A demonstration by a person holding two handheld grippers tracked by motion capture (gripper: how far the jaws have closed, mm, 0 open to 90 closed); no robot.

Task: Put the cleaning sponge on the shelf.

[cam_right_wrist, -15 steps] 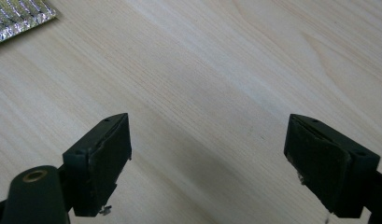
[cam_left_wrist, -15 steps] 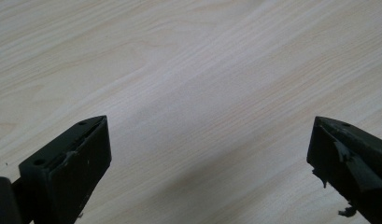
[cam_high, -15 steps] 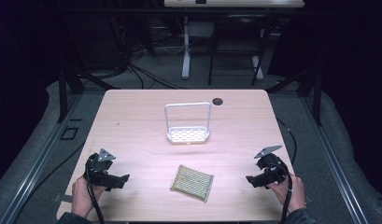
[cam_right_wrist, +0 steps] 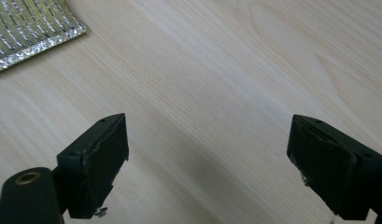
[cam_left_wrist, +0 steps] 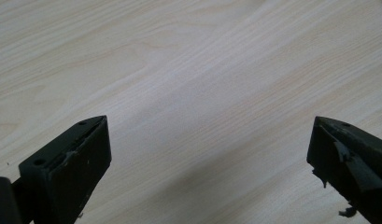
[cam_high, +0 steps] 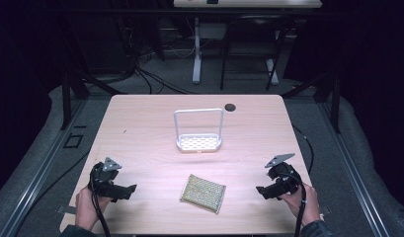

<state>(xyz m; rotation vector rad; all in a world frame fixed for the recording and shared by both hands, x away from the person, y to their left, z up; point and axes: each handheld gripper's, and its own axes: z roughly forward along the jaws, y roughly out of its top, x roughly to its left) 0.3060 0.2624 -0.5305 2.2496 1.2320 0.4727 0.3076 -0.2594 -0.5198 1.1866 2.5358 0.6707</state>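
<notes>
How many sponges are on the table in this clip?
1. The sponge lies flat near the table's front edge, between the two grippers and in front of the white rack; its corner shows in the right gripper view.

You are in a lab or test room, not a home. Your pale wood surface sits in a metal frame on grey floor, with loose cables and a desk's legs in the dark beyond it.
</notes>
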